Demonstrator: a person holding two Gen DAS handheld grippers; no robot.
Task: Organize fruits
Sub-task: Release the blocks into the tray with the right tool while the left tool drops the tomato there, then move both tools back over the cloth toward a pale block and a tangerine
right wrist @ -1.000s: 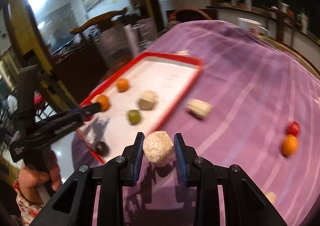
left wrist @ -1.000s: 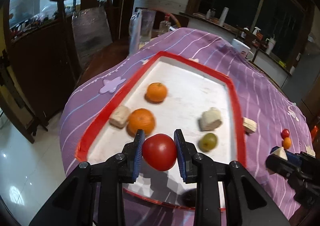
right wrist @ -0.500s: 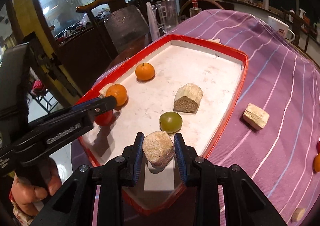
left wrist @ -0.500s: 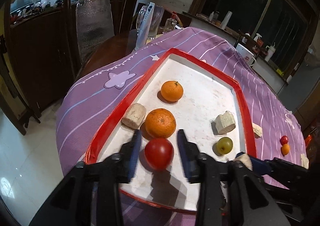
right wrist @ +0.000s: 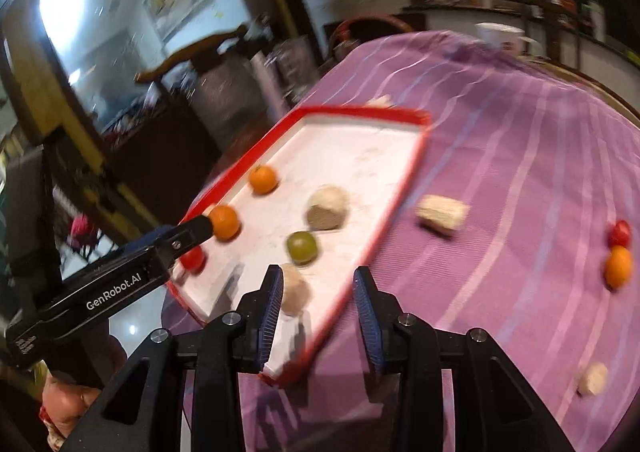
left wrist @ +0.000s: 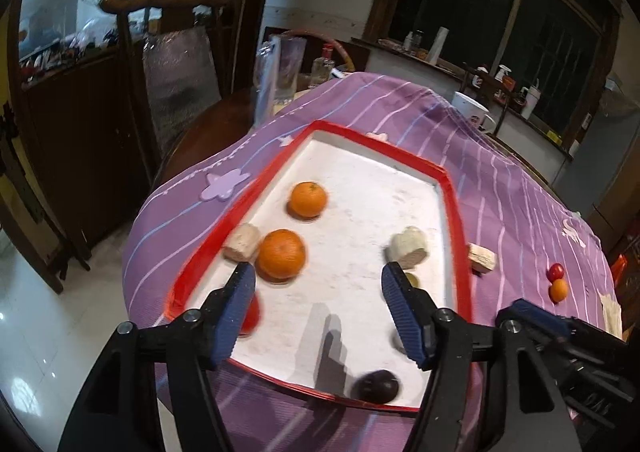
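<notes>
Left wrist view: showing left gripper with jaws wide apart, holding nothing; lying on red-rimmed white tray, smooth round red tomato beside left finger.

Right wrist view: showing right gripper spread, gripping nothing; resting on tray, rough beige chunk.

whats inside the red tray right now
Two oranges, a red tomato, a green fruit, a dark fruit and three beige chunks. The hand-held gripper fingers partly cover some.
</notes>
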